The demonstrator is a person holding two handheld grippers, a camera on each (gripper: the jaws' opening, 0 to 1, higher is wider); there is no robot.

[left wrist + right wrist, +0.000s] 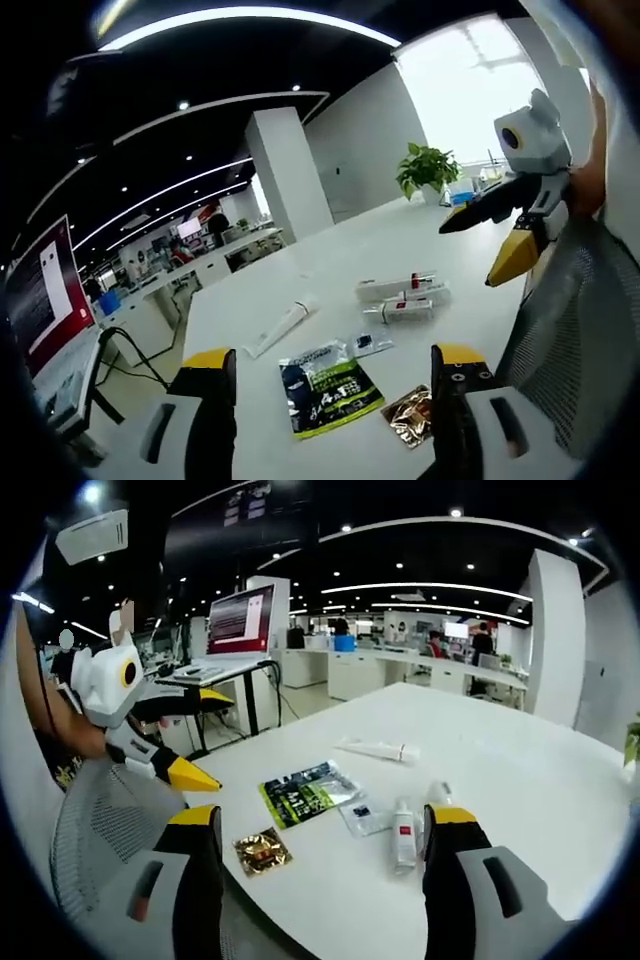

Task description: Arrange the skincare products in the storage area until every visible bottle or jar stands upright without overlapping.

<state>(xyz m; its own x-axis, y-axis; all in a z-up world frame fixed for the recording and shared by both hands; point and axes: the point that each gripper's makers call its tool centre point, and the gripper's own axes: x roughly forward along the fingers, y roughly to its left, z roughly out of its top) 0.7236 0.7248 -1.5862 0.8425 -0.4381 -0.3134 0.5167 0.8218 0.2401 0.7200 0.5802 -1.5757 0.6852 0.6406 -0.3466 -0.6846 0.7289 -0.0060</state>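
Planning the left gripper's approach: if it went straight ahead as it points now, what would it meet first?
Probably the green packet, lying flat between the open left gripper jaws; depth is unclear, so it might pass above it toward the tubes.

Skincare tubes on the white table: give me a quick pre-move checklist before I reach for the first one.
1. Left tool open and empty: ok.
2. Right tool open and empty: ok.
3. Products upright: not ok; the small tubes and the long white tube lie flat on the table.
4. No overlapping: cannot tell; the small tubes lie close together.
5. Approach path: not ok; the green packet and gold sachet lie between the tools and tubes.
6. Storage area located: cannot tell.
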